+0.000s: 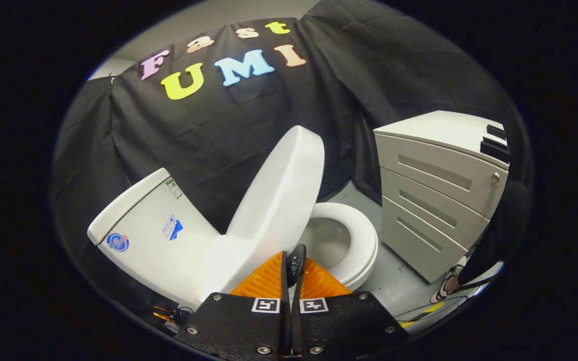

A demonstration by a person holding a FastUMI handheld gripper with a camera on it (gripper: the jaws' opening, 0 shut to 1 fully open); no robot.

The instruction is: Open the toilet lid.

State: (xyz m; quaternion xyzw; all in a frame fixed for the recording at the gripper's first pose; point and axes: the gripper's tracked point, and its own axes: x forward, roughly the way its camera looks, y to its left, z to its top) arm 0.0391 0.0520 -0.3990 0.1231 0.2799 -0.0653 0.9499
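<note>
The white toilet stands tilted in my view, with its tank (pixel 141 225) beside the fingers and its seat ring (pixel 364 240) and bowl (pixel 326 240) just beyond them. The white lid (pixel 281 190) is raised steeply and leans back towards the tank. My gripper (pixel 293 261) sits at the lid's front edge, its fingers (pixel 264 281) pressed together. A small black tab (pixel 296 260) at the lid's edge sticks up from between the fingers, which are shut on it.
A grey drawer cabinet (pixel 439 200) stands close beside the bowl, with a strip of grey floor (pixel 394 281) between them. A person's dark trouser leg (pixel 499 230) and shoe (pixel 447 288) are next to the cabinet. Black cloth walls the booth behind the toilet.
</note>
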